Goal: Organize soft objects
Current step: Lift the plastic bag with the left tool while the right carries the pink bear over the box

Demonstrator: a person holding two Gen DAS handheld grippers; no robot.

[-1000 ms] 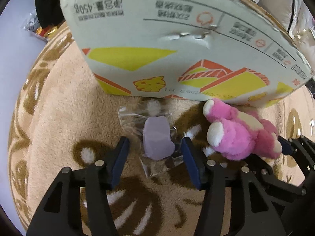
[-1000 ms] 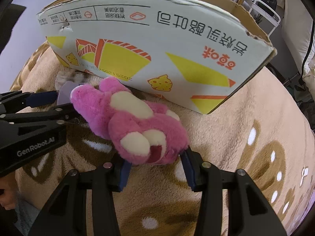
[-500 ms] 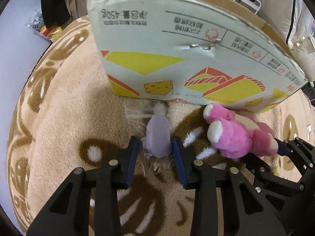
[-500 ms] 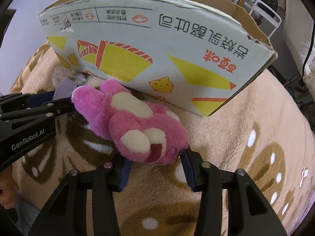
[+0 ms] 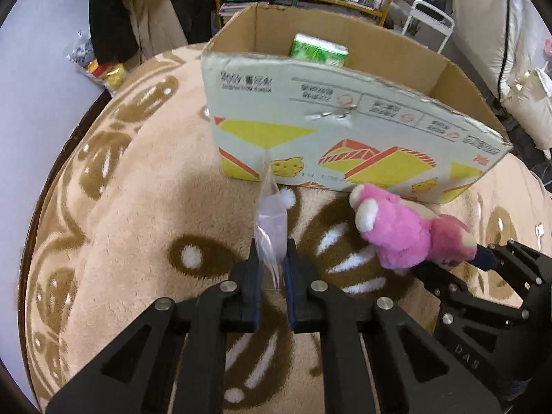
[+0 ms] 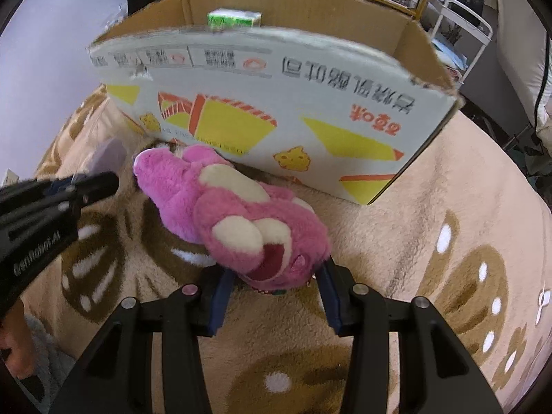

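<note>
Clear crinkly plastic is all your left claw [image 5: 270,265] has between its pads: the bagged lilac piece [image 5: 270,227] stands up out of the jaws, which have just finished closing and now pinch it tight. It hangs just in front of the cardboard box [image 5: 345,127], clear of the fleecy brown-and-tan blanket [image 5: 138,207]. Carry it high enough that the loose top of the bag passes over the box's near wall rather than snagging on the torn edge, and only let go once the claw is over the open inside, where a green pack [image 5: 317,50] already sits.

Your right claw [image 6: 274,286] is part-way closed around the bottom end of the pink plush bear [image 6: 234,214], its pads pressing into the fur on both sides. The bear lies on the blanket with its head towards the box and near the left claw. Plush squashes and slips, so I would keep that squeeze firm, lift straight up before moving forward, and let the left hand go first so the two claws do not cross over the box.
</note>
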